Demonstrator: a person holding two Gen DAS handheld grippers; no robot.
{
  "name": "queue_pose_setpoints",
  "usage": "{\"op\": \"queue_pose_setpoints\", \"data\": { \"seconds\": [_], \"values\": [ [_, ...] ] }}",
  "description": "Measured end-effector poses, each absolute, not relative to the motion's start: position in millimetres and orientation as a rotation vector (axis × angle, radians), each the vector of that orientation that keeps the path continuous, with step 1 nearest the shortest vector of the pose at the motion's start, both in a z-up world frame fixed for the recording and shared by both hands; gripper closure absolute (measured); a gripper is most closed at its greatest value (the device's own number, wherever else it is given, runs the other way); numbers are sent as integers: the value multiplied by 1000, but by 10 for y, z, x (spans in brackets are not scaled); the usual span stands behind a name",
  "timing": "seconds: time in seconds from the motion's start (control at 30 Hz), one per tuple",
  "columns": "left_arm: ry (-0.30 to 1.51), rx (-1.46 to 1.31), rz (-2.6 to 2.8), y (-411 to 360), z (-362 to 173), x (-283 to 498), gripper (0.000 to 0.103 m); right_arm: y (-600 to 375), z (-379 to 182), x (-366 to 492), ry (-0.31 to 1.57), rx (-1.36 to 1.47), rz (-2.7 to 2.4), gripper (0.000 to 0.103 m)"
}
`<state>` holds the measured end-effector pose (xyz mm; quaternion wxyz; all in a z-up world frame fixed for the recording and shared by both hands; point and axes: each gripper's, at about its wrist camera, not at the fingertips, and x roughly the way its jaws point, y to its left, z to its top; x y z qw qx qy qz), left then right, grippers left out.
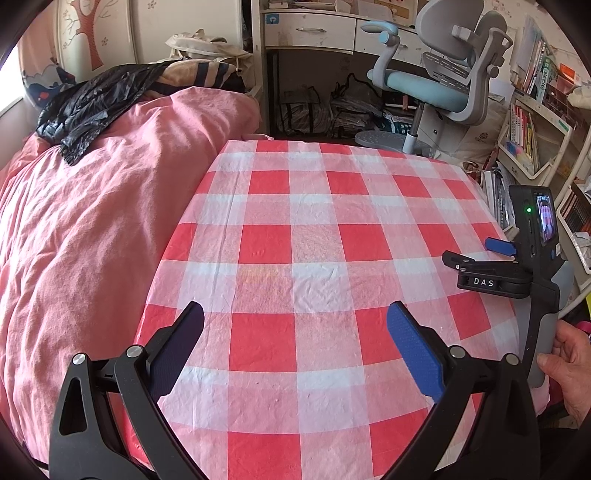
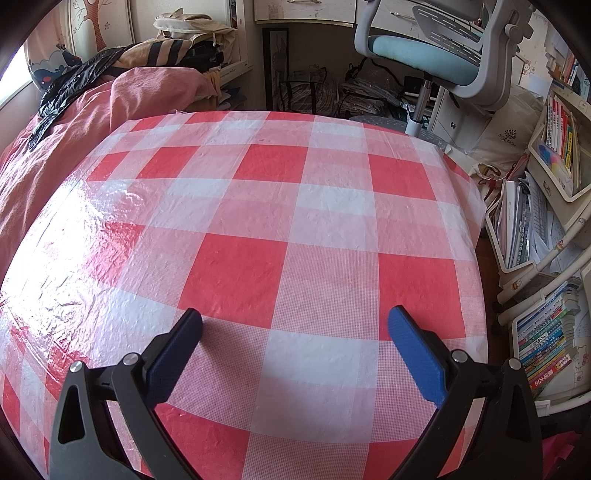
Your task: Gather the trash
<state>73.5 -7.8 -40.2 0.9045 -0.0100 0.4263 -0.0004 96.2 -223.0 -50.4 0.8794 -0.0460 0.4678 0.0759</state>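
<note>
A table with a red and white checked plastic cloth (image 1: 314, 236) fills both views (image 2: 258, 229). I see no trash on it. My left gripper (image 1: 295, 317) is open and empty above the cloth's near part. My right gripper (image 2: 295, 321) is open and empty, low over the cloth. The right gripper also shows in the left wrist view (image 1: 476, 254) at the table's right edge, held by a hand (image 1: 570, 369). A black plastic bag (image 1: 88, 107) lies crumpled on the pink bedding to the left, also in the right wrist view (image 2: 70, 92).
A bed with a pink quilt (image 1: 81, 240) borders the table's left side. A grey and blue desk chair (image 1: 436, 81) and a white desk (image 1: 314, 29) stand beyond the far edge. Shelves of books (image 2: 546, 229) crowd the right side.
</note>
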Motion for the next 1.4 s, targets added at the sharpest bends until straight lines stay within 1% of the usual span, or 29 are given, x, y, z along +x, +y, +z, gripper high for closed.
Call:
{"op": "queue_pose_setpoints", "data": {
  "seconds": [1.4],
  "values": [
    [896, -14, -3, -53, -430, 710, 7, -2233, -518, 1034, 976, -92, 167, 6]
  ]
}}
